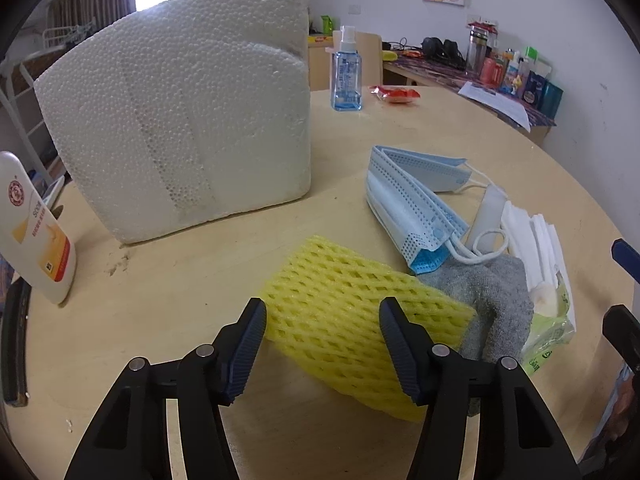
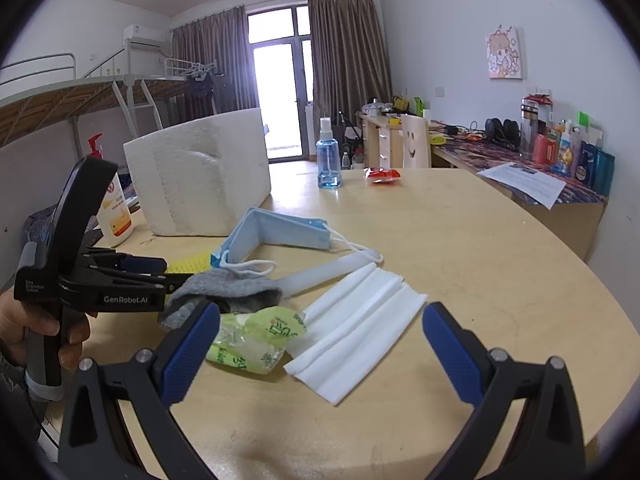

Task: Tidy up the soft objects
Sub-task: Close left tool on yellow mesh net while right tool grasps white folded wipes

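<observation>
Left gripper [image 1: 322, 344] wide, yellow foam net [image 1: 352, 320] between its fingers, ungrasped; right gripper [image 2: 320, 348] wide over white mask [image 2: 356, 332]; likely pick-up step, next closing on net, foam block [image 1: 180, 120] beyond.

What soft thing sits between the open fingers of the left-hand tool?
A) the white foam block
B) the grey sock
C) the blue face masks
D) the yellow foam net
D: the left gripper frames the yellow foam net between its open fingers.

Foam block [image 1: 180, 112] blocks left; tabletop [image 2: 480, 248] free right.
</observation>
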Motion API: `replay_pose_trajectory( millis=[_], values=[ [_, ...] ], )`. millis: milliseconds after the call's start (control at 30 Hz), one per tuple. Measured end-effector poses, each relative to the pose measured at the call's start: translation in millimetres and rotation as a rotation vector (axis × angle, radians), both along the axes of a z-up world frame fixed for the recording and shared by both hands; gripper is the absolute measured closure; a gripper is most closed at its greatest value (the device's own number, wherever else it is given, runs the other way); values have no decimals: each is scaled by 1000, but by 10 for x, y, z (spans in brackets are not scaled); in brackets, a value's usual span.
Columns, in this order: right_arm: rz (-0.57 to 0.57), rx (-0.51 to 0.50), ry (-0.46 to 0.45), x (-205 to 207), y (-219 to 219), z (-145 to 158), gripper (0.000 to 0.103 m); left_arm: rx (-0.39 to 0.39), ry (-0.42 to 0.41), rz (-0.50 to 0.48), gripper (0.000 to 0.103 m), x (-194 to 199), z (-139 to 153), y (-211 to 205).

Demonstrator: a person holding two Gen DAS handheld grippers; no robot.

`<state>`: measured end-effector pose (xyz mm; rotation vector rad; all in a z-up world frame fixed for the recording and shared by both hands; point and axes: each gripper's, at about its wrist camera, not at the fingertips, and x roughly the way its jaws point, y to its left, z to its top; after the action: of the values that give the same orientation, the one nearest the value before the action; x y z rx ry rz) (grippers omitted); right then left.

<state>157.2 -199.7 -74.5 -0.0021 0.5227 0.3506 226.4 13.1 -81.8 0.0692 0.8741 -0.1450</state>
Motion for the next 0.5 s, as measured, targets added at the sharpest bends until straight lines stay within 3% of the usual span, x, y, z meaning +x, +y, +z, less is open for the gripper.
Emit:
replay_pose_trajectory(
  millis=[267,367,500],
  values=[
    [-14,-34,36,72,-51,-82,1,41,-23,-40,58,-14,-12,-48],
    [-20,-43,56,109,-61,-121,1,32,-34,-72,68,-29,-12,-55],
    [-24,-57,86,175,-59,-153,1,-50,-32,-91,88,-5,4,25]
  ],
)
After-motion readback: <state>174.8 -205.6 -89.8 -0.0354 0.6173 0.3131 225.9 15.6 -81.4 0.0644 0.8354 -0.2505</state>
